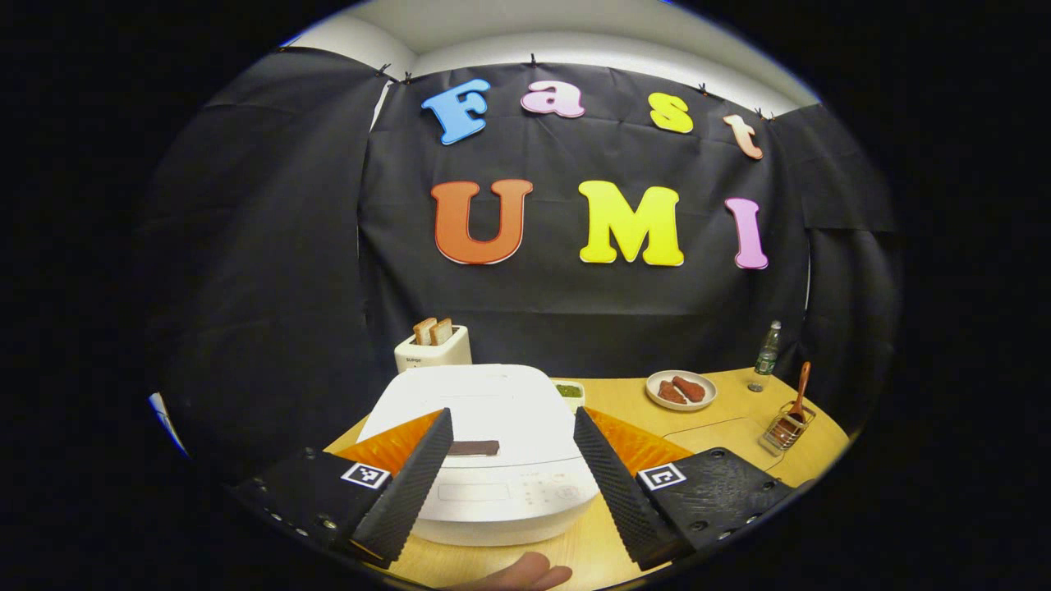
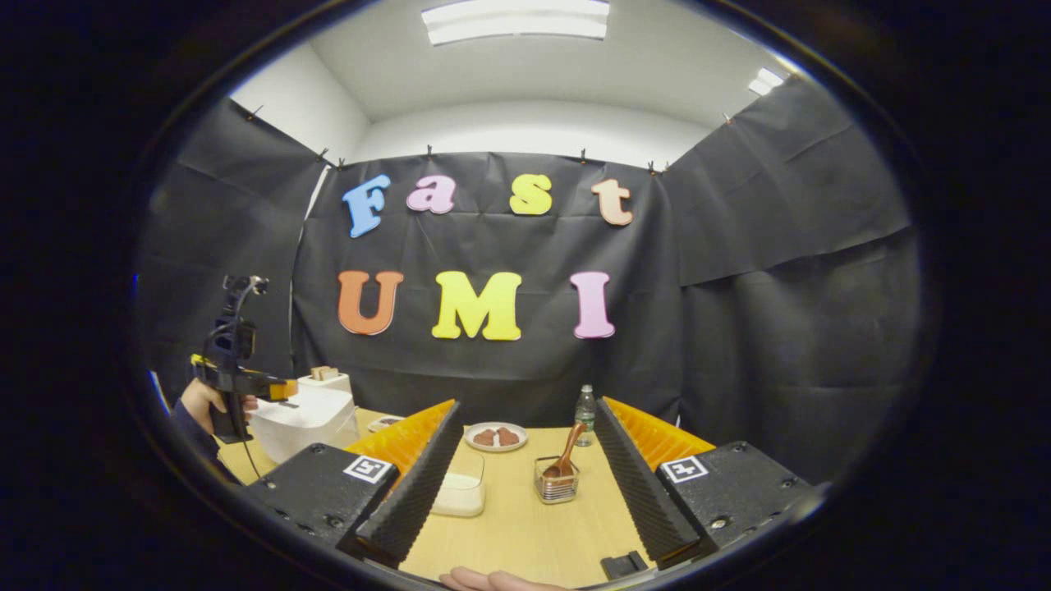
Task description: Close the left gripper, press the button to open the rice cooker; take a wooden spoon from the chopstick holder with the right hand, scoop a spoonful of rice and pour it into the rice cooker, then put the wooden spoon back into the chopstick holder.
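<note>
The left gripper (image 1: 511,460) hangs over the white rice cooker (image 1: 484,443), its fingers spread wide so that the cooker's closed lid and its dark front button (image 1: 474,448) lie in the gap between them, untouched. Behind the cooker stands a toaster (image 1: 433,346) with two slices of bread. Farther right on the wooden worktop (image 1: 739,410) sit a plate (image 1: 681,390) of reddish food, a small bottle (image 1: 767,348) and the wire chopstick holder (image 1: 787,428), the wooden spoon (image 1: 799,394) standing upright in it. The right gripper (image 2: 525,480) also has its fingers wide apart and holds nothing; the chopstick holder with its spoon lies ahead between them, nearer the right finger, and a clear container of rice (image 2: 460,488) sits just beside the left finger. In the right gripper view, a hand (image 2: 201,402) holds the left gripper over the cooker at far left.
</note>
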Available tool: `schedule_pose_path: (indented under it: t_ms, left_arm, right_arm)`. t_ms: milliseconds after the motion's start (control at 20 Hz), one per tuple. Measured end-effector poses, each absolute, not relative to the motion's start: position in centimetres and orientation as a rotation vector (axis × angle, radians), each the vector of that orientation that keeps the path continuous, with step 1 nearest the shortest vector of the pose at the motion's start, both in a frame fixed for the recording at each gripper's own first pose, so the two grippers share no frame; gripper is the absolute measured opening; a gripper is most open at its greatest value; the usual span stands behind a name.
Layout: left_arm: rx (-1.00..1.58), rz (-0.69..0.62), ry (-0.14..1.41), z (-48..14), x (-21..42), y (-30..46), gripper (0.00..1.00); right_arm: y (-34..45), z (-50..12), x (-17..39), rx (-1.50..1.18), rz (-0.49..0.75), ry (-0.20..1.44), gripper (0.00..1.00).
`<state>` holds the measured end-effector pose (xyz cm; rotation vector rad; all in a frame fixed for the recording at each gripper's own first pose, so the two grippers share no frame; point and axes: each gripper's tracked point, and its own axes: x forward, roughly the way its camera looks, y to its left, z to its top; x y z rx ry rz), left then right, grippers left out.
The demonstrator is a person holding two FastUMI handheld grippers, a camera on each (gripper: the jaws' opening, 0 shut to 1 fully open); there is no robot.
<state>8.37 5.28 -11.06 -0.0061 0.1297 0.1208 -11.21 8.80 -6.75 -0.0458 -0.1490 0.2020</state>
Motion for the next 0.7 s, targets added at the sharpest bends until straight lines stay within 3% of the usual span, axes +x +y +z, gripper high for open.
schedule_pose_path:
  t_ms: [350, 700]
  left_arm:
    - [-0.080, 0.116, 0.000, -5.2, -0.6, 2.6, 0.94]
    - [-0.096, 0.028, -0.070, -4.4, -7.0, -1.5, 0.94]
  right_arm:
    - [7.8, -6.1, -11.3, -0.009, 0.179, -0.152, 1.00]
    - [6.9, -6.8, -12.0, 0.012, 0.167, -0.142, 1.00]
